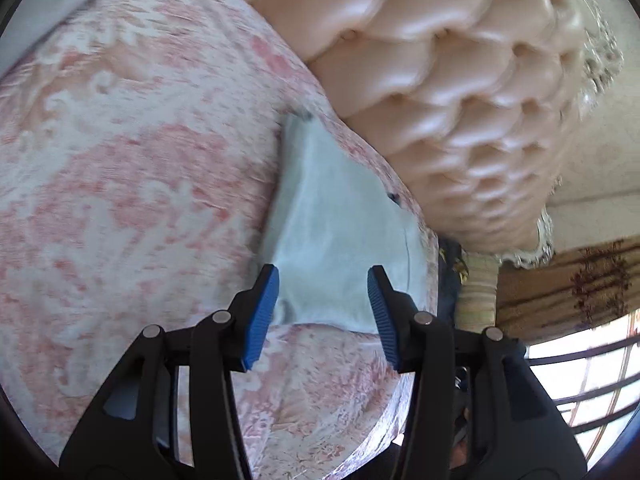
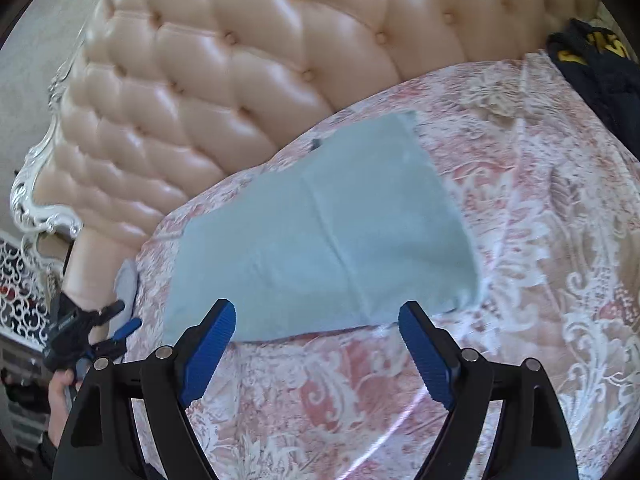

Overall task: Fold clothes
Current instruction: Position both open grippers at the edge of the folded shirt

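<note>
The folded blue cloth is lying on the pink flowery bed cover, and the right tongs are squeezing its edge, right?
Not quite. The folded blue cloth does lie on the pink flowery bed cover, but the right tongs are not squeezing it. The right wrist view shows them wide open, with nothing pinched between the blue pads.

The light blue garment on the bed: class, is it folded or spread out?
Folded. The light blue garment lies as a compact flat panel with straight edges on the pink patterned bedspread; no sleeves or legs stick out, and neither gripper holds it.
</note>
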`<state>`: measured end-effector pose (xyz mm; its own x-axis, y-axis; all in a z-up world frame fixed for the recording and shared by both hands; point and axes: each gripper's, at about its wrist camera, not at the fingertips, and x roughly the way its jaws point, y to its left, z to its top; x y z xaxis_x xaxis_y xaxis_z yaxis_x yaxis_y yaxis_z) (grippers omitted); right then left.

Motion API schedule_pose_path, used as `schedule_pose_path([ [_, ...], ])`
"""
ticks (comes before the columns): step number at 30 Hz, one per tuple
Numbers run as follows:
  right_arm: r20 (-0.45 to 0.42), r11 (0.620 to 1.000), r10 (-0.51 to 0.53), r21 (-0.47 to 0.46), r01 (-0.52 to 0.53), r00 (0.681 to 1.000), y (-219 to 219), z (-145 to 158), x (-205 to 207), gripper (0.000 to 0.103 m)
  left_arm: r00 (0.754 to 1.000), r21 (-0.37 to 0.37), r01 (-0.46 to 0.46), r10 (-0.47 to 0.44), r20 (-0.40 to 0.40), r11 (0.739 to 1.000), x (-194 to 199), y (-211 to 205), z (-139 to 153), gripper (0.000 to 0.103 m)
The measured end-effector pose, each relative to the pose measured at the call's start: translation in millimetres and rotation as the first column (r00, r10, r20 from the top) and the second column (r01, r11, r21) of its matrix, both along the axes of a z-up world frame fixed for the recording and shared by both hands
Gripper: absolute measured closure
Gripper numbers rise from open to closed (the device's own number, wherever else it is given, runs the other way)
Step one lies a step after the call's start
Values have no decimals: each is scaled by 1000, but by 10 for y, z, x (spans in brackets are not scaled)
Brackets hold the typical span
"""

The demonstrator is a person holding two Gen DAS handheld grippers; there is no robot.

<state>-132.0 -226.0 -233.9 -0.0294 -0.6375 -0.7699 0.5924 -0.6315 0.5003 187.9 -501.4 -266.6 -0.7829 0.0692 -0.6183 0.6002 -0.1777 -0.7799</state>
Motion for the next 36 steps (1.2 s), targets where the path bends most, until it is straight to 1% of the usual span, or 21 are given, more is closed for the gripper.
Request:
schedule_pose_path([
  [1,-10,1000,16,1,-16,1000,-43,-2,45,18,1000,-5,10,-9,12,1000,-90,16,-16,53],
  [2,-47,999,26,26,-25,999,-103,-15,69,18,999,-20,24,-24,24,999,-186,35,-23,53],
  [4,-121,996,50,78,-41,991,-222,-39,116,18,996,-89,71,-66,63,994,-377,103,2,53],
  [6,-216,992,73,117,-49,974,-325,-41,120,18,986,-181,117,-92,141,976,-558,163,20,53],
  [7,-250,990,87,133,-55,964,-375,-55,115,17,978,-210,148,-111,179,967,-648,194,1,53],
  [8,-271,987,102,144,-65,957,-419,-80,107,14,965,-232,181,-126,230,956,-729,226,-33,53],
  [9,-286,984,119,164,-74,951,-467,-122,89,8,942,-244,217,-137,307,945,-792,258,-100,53],
  [10,-291,976,132,208,-71,948,-508,-199,57,6,919,-260,251,-145,365,932,-847,299,-149,53],
  [12,-272,954,137,296,-53,952,-513,-364,-13,3,896,-318,306,-158,416,897,-922,413,-171,53],
  [14,-240,955,139,289,-66,961,-446,-481,-38,3,877,-359,341,-156,455,869,-974,507,-175,53],
  [15,-235,956,143,283,-73,961,-417,-526,-37,2,871,-375,349,-149,469,859,-987,547,-179,53],
  [17,-284,951,187,294,-100,941,-410,-568,55,1,864,-398,356,-135,486,845,-967,602,-186,53],
  [21,-328,940,211,325,-100,921,-420,-592,136,0,836,-437,401,-125,535,805,-965,676,-202,53],
  [24,-313,950,194,295,-99,930,-369,-590,100,0,822,-460,425,-119,557,780,-985,713,-221,53],
  [27,-318,941,215,321,-109,923,-411,-576,121,0,806,-485,448,-105,582,751,-1001,793,-179,53],
  [28,-319,939,215,329,-105,923,-419,-553,122,0,805,-498,454,-100,585,739,-1002,829,-138,53],
  [30,-374,945,210,315,-89,903,-426,-412,160,0,821,-540,451,-93,563,711,-997,872,-42,53],
  [32,-428,951,203,300,-74,881,-434,-271,197,0,831,-554,441,-86,550,706,-1020,845,-11,53],
  [33,-467,959,200,272,-75,861,-456,-197,210,0,833,-564,439,-81,548,699,-1041,832,-4,53],
  [35,-515,969,184,239,-66,837,-521,-139,181,0,824,-588,456,-66,563,668,-1119,811,-23,53],
  [36,-527,971,177,231,-61,831,-560,-134,141,0,819,-591,464,-66,571,660,-1152,794,-47,53],
])
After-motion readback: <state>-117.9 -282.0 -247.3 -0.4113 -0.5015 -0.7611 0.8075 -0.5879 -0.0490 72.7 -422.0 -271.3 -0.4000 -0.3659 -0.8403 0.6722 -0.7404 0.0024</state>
